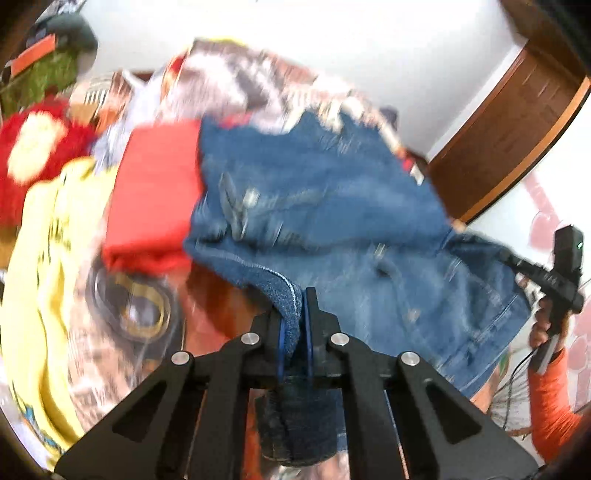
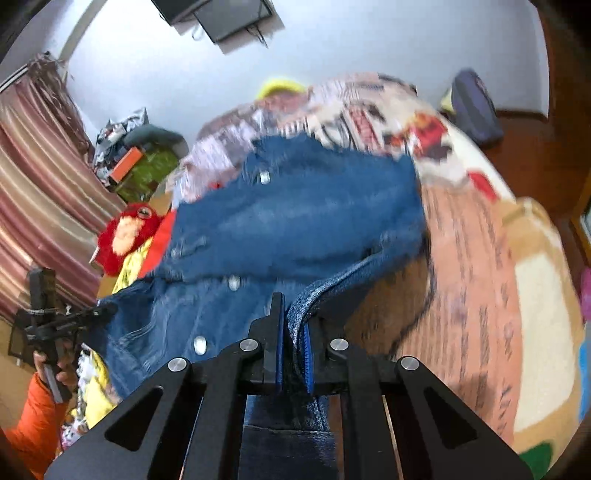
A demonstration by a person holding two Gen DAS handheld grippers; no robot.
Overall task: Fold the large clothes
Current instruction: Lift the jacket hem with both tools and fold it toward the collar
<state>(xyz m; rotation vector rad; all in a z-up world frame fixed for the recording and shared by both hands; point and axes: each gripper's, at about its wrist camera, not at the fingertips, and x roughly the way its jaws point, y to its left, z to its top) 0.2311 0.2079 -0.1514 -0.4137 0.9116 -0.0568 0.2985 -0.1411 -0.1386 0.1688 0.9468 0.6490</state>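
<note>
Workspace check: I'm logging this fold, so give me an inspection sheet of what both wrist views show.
Surface: bed under a printed blanket.
Job's things: denim jacket, pinched at two edges and partly off the bed.
Clutter: folded red garment, yellow clothes, red plush toy.
Grippers: left gripper shut on the jacket's edge; right gripper shut on another edge.
Cables: thin black cable below the right gripper's handle.
Surroundings: white wall, striped curtain, wooden door, wall-mounted screen.
</note>
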